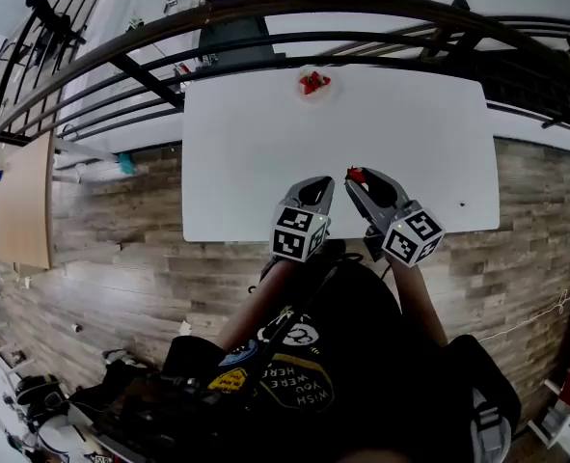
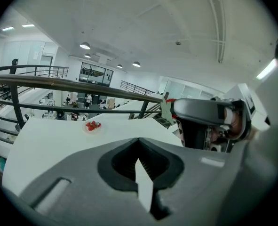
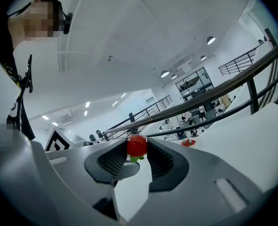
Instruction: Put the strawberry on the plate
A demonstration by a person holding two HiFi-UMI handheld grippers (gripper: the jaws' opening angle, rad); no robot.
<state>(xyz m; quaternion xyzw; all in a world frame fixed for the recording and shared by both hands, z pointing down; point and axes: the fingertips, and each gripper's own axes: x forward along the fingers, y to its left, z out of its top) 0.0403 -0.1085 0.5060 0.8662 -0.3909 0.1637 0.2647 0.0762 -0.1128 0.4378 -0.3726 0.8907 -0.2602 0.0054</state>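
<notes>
A red strawberry [image 3: 137,146] with green leaves sits pinched between the tips of my right gripper [image 3: 137,140], which is shut on it. In the head view that strawberry [image 1: 357,175] hangs over the near part of the white table [image 1: 265,143], at my right gripper [image 1: 356,177]. My left gripper [image 1: 322,185] is just to its left, jaws together with nothing in them; its tips [image 2: 139,140] meet. A small plate [image 1: 314,85] holding several strawberries stands at the table's far edge, middle. The plate [image 2: 92,125] also shows ahead in the left gripper view, and the plate [image 3: 188,142] in the right gripper view.
A black metal railing [image 1: 265,13] runs just beyond the table's far edge, with a drop behind it. Wooden floor [image 1: 111,220] surrounds the table. A tiny dark speck [image 1: 461,204] lies on the table at the right.
</notes>
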